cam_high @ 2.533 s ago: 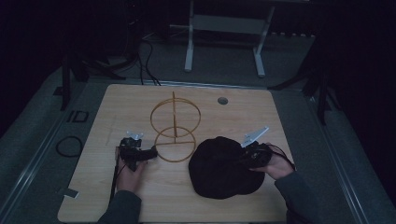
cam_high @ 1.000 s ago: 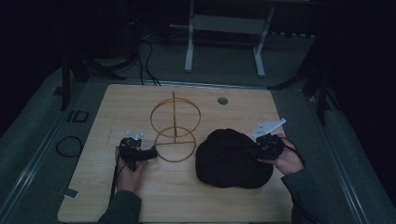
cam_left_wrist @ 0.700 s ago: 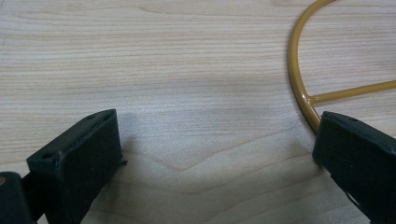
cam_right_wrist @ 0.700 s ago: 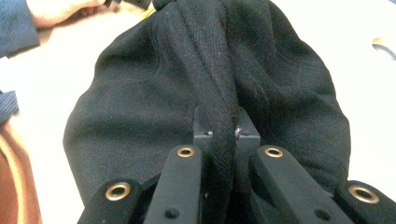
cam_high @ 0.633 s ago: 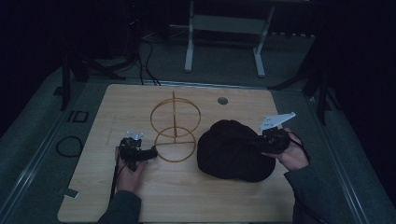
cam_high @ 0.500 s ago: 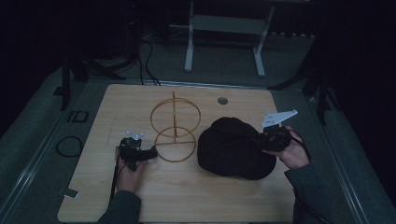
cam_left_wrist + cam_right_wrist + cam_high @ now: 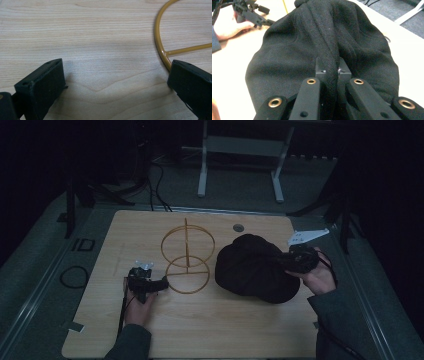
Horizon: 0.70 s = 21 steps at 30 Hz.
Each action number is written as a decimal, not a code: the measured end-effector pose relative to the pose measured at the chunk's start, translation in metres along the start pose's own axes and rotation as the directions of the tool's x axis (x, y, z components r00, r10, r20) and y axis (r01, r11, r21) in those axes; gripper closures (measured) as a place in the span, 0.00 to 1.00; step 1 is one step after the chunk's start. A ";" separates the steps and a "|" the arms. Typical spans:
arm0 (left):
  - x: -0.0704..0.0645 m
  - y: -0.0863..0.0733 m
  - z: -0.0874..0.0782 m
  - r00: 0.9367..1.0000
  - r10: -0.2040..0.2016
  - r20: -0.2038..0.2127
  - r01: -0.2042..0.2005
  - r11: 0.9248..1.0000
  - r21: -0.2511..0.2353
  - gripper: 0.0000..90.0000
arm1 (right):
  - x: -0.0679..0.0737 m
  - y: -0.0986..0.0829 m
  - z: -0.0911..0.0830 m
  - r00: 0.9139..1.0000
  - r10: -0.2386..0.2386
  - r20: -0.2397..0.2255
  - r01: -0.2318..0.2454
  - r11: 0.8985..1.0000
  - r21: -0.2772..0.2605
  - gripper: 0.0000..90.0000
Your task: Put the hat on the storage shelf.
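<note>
This looks like a lab or recording studio set up for capturing manipulation work, not a home. A plain light-wood table [image 7: 200, 320] stands alone on a grey carpeted floor [image 7: 45, 255], with the surroundings left very dark. Black cables [image 7: 155, 180] run loose across the floor behind the table, and a coiled one [image 7: 73, 276] lies at its left edge. The white metal legs of a stand or desk frame [image 7: 240, 150] rise at the back, and dark tripod-like legs [image 7: 80, 195] stand to the left and right. Each hand holds black instrumented tongs [image 7: 145, 282] trailing a cable, gear typical of a data-collection room.
</note>
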State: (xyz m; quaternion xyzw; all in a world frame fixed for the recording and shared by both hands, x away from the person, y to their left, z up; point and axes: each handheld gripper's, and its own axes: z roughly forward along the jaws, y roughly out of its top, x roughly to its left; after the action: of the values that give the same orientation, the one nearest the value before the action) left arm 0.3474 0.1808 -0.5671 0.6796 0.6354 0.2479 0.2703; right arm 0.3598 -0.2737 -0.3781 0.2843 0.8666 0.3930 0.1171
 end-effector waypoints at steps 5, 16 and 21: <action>0.000 0.000 0.000 1.000 0.001 0.000 -0.001 1.000 0.000 0.01 | -0.002 0.004 -0.007 1.000 0.016 0.019 -0.016 1.000 -0.027 0.94; 0.000 0.000 0.000 1.000 0.001 0.000 -0.001 1.000 0.001 0.01 | -0.003 0.013 -0.017 0.999 0.029 0.044 -0.026 0.998 -0.062 0.94; 0.000 0.000 0.000 1.000 0.000 0.000 0.000 1.000 0.001 0.01 | -0.004 0.019 -0.021 0.998 0.031 0.051 -0.027 0.997 -0.078 0.94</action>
State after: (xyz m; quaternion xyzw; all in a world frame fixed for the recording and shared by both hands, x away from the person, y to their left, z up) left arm 0.3474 0.1808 -0.5670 0.6798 0.6353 0.2478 0.2700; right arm 0.3614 -0.2792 -0.3498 0.3021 0.8433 0.4202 0.1448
